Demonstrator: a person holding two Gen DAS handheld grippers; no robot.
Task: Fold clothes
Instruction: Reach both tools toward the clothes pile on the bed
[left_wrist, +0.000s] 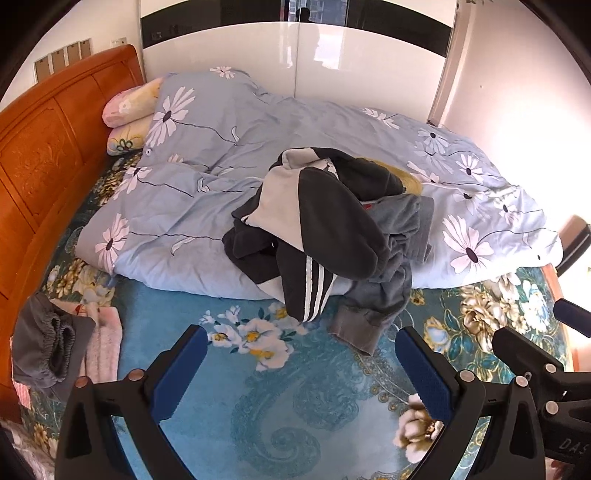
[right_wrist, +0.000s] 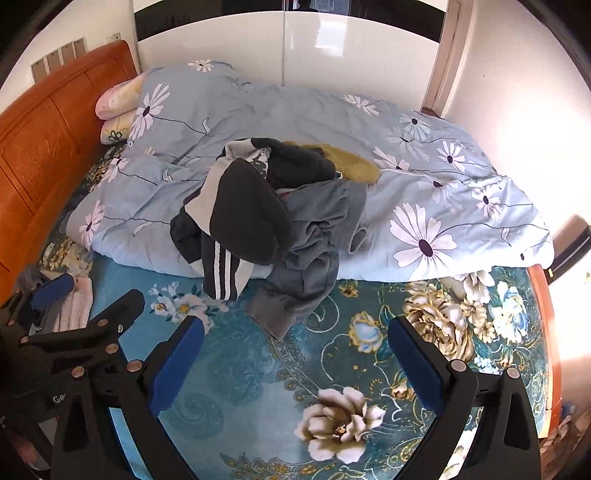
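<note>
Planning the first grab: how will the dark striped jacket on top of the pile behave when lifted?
The dark striped jacket looks floppy: it drapes over the duvet. Probably drags the grey garment tangled beneath it. Its thick fleecy fabric should grip well, not slip.

We are seeing a dark grey jacket (left_wrist: 332, 221) with white stripes and pale panels, a blue-grey sweatshirt (right_wrist: 314, 251), a light-blue quilt (left_wrist: 258, 122) showing white daisies, a teal floral bedsheet (right_wrist: 332, 369), and an orange wooden headboard (left_wrist: 55, 147).
</note>
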